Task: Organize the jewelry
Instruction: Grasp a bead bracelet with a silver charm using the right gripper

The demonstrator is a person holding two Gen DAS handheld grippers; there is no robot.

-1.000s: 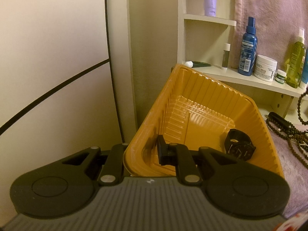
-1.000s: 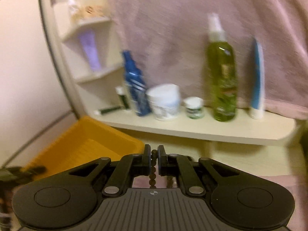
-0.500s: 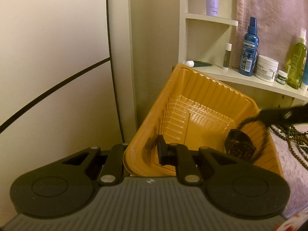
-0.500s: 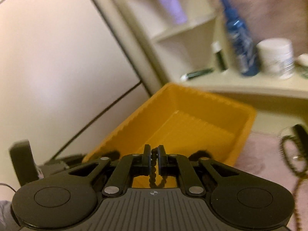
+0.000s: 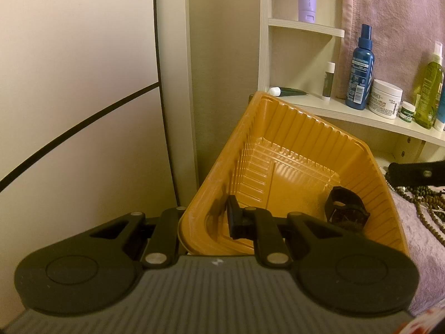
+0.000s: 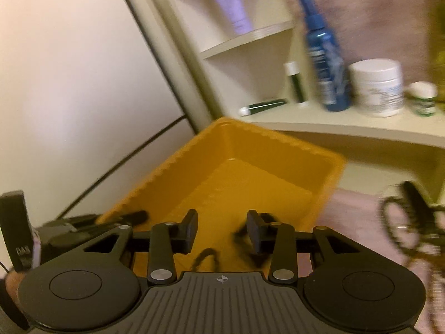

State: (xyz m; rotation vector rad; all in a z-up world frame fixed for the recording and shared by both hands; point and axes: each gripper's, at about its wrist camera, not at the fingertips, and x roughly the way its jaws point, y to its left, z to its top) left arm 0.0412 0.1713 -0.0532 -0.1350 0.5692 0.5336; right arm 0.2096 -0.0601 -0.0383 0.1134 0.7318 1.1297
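My left gripper is shut on the near rim of an orange ribbed tray, one finger inside and the other hidden behind the wall. A black wristwatch lies in the tray's near right corner. My right gripper hovers over the tray, its jaws opening. A dark beaded strand shows blurred just below the gap, free of both pads. In the left wrist view one of the right gripper's fingers reaches in from the right edge.
More bead strands lie on the pink towel right of the tray, also blurred in the right wrist view. A shelf behind holds a blue spray bottle, a white cream jar and a green bottle. A pale wall panel fills the left.
My right gripper swung left and down from the shelf to above the tray, carrying the bead strand, then opened and let it go. The left gripper kept its hold on the tray.
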